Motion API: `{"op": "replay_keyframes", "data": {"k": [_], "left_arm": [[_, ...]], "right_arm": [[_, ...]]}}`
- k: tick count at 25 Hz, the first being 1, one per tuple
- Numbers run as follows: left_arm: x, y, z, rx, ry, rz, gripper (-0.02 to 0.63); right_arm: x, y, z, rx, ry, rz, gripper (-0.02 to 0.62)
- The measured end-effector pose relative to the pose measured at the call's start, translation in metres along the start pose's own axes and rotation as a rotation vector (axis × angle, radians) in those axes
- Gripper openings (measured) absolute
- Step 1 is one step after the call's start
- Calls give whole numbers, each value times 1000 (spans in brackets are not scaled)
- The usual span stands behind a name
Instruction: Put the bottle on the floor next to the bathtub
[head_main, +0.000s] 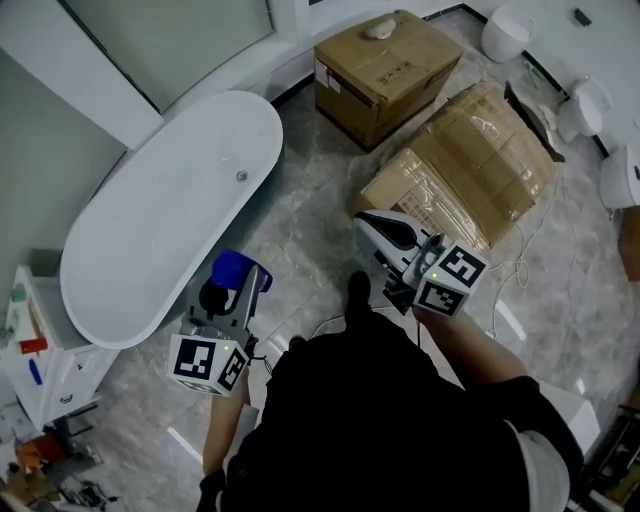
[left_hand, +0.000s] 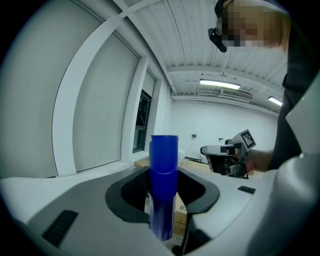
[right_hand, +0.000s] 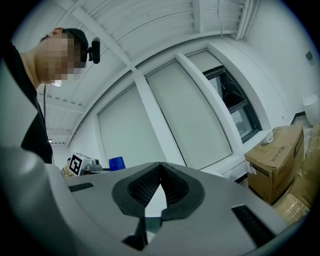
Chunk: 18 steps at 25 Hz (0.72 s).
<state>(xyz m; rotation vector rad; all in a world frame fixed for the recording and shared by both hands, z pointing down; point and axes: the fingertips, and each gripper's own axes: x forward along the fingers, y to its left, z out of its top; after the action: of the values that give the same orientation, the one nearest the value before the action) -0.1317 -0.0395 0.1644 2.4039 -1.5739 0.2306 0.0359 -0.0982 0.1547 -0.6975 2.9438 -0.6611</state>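
A blue bottle (left_hand: 163, 185) stands upright between the jaws of my left gripper (left_hand: 165, 192), which is shut on it. In the head view the bottle (head_main: 238, 270) shows as a blue cap at the left gripper (head_main: 232, 287), held above the floor beside the near end of the white bathtub (head_main: 160, 215). My right gripper (head_main: 385, 232) hangs to the right over the floor near a flattened carton, its jaws met at the tips with nothing between them. In the right gripper view the jaws (right_hand: 159, 187) touch at the front and the bottle (right_hand: 116, 163) shows far left.
A closed cardboard box (head_main: 385, 70) stands at the back, with flattened cardboard (head_main: 470, 165) beside it. White sanitary ware (head_main: 580, 105) lines the right edge. A white shelf unit (head_main: 35, 350) with small items stands left of the tub. Grey marble floor (head_main: 300, 230) lies between tub and cartons.
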Motion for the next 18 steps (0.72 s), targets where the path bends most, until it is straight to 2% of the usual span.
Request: {"op": "replay_keyframes", "data": {"k": [5, 10, 14, 18], "left_arm": [[54, -8, 11, -13, 10, 54, 163], [85, -10, 10, -27, 10, 85, 163], [96, -4, 5, -36, 16, 85, 163], [94, 19, -5, -50, 23, 93, 163]], "right_arm": [[-2, -57, 18, 12, 38, 44, 28], [2, -89, 19, 19, 77, 68, 28], [17, -96, 16, 24, 108, 84, 28], [42, -84, 9, 14, 143, 96, 28]]}}
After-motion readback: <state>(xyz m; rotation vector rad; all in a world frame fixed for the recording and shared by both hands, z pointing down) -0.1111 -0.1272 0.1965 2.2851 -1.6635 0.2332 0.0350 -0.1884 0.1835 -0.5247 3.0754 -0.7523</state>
